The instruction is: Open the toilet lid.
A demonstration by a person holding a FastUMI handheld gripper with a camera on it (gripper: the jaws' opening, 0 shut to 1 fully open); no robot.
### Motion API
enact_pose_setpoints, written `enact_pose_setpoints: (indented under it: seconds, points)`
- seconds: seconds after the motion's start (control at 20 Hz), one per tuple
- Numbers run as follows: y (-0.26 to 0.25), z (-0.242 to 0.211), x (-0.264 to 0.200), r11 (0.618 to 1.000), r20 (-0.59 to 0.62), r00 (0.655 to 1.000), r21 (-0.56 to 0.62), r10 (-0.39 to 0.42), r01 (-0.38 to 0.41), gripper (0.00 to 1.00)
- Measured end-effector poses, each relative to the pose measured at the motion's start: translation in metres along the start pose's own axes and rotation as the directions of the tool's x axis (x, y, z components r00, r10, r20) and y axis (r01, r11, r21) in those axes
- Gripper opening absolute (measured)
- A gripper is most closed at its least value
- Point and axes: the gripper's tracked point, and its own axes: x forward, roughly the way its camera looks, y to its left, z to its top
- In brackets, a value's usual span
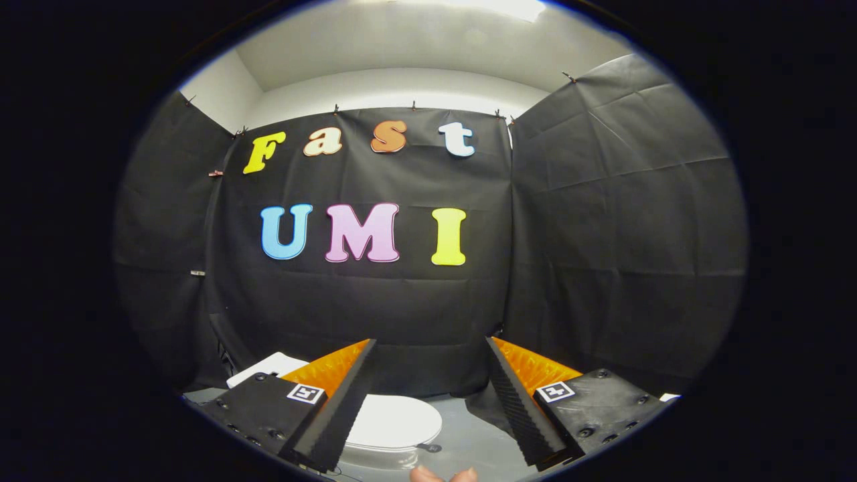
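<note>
A white toilet stands low on the floor, below the fingers. Its lid (395, 420) lies flat and closed, partly hidden behind the left finger. The white tank top (264, 368) shows to the left, past that finger. My gripper (432, 348) hangs well above the toilet, pointing at the booth's back wall. Its two fingers stand wide apart with nothing between them, so it is open. A small dark piece (428, 447) lies by the lid's right rim.
Black cloth walls (622, 221) close the booth behind and on both sides. A grey floor (469, 442) lies to the right of the toilet. Two fingertips of a person's hand (442, 475) show under the gripper.
</note>
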Motion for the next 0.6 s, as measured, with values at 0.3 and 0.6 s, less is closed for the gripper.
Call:
enact_pose_setpoints:
  seconds: [0.3, 0.6]
  points:
    - [0.011, -0.010, 0.014, 0.998, 0.043, 0.997, 0.022, 0.059, -0.060, 0.99]
    - [0.004, -0.010, 0.032, 0.995, 0.217, 0.974, -0.087, 0.059, -0.040, 0.98]
